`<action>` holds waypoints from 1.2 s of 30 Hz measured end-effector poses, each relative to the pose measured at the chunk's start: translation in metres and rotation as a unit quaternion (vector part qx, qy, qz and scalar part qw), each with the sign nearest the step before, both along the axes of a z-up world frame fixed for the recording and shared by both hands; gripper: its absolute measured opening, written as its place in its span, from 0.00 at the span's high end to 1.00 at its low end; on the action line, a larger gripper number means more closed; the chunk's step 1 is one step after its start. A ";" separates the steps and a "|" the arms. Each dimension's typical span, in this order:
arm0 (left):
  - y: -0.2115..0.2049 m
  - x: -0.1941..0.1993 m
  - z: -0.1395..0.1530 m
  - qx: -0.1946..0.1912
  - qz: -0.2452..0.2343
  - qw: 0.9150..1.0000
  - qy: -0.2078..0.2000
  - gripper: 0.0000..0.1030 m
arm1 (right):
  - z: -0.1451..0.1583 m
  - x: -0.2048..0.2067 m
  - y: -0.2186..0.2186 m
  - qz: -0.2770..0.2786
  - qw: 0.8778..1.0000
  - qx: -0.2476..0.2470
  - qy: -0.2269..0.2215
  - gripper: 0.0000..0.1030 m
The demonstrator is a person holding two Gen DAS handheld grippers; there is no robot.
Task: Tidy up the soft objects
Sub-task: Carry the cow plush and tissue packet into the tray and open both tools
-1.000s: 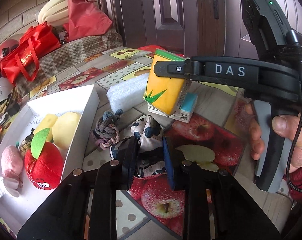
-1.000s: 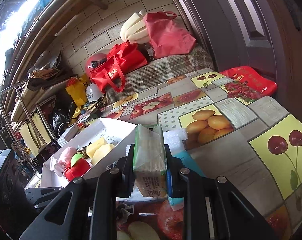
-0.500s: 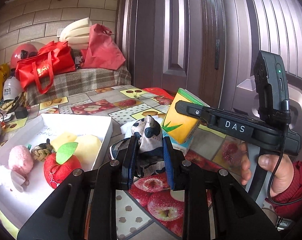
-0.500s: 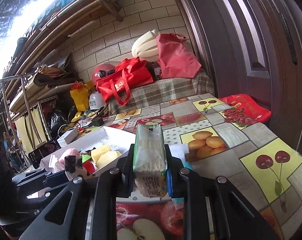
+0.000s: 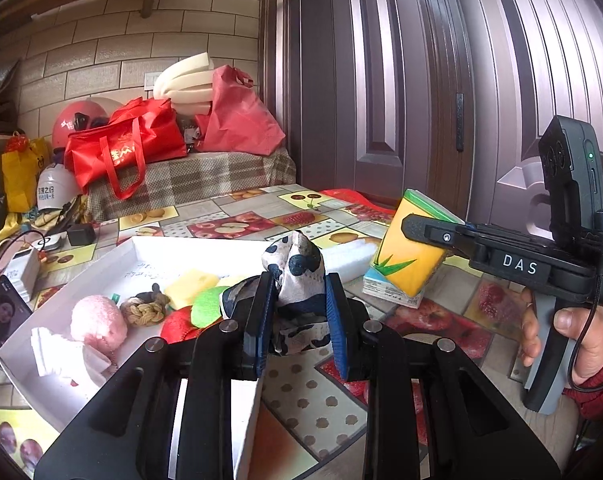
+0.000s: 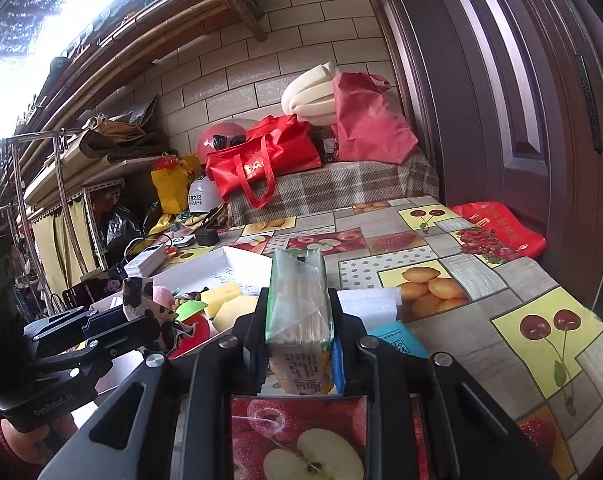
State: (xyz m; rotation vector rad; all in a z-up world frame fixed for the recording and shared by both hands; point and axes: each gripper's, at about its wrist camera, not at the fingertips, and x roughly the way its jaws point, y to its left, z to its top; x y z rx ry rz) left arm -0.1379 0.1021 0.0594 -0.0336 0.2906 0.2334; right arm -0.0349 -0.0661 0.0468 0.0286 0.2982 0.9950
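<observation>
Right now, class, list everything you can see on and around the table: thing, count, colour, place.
Spotted cloth toy: 1, white and navy, in left gripper.
Tissue pack: 1, yellow and green, in right gripper.
White box: 1, on table at left.
Pink plush: 1, in box.
Rope knot: 1, tan, in box.
Apple plush: 1, red with green leaf, in box.
Sponges: 2, yellow, in box.
Foam block: 1, white, beside box.
Red bags: 2, on the plaid bench.
Helmets: 2, pink and white, by bags.
Left gripper: 1, black.
Right gripper: 1, black.
Hand: 1, on right gripper's handle.
</observation>
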 end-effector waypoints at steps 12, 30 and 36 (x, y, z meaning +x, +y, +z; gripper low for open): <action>0.066 -0.032 -0.004 -0.019 0.086 0.996 -0.012 0.76 | -0.003 -0.016 0.028 0.034 0.999 -0.026 -0.006 0.77; 0.101 -0.038 -0.008 -0.045 0.129 0.991 -0.010 0.76 | -0.008 -0.053 0.081 0.099 0.993 -0.062 -0.028 0.77; 0.124 -0.042 -0.010 -0.092 0.143 0.985 -0.013 0.76 | -0.009 -0.065 0.100 0.127 0.990 -0.060 -0.026 0.77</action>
